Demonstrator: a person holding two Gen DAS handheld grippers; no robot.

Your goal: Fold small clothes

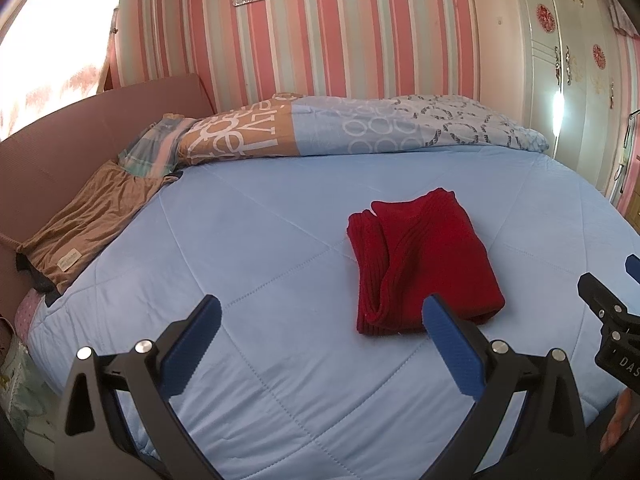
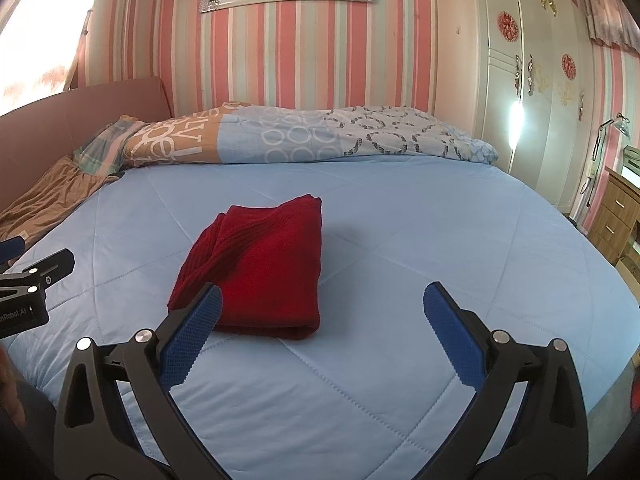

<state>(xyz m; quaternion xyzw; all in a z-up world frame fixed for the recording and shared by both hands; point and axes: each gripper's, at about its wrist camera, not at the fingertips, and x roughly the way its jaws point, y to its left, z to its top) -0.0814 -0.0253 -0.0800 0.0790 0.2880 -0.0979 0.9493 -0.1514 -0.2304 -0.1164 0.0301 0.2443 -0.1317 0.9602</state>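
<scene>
Since the red knitted garment (image 1: 420, 264) is already laid folded on the light-blue quilted bed (image 1: 260, 240), little seems left; left hand-held gripper (image 1: 320, 322) and right hand-held gripper (image 2: 322, 310) are both held open, empty.

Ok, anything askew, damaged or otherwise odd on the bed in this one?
Nothing stands out. The red knit garment lies folded on the blue quilt, slightly skewed, its layers roughly aligned. Both the left claw and right claw are open and hold nothing. A brown garment lies by the headboard.
</scene>
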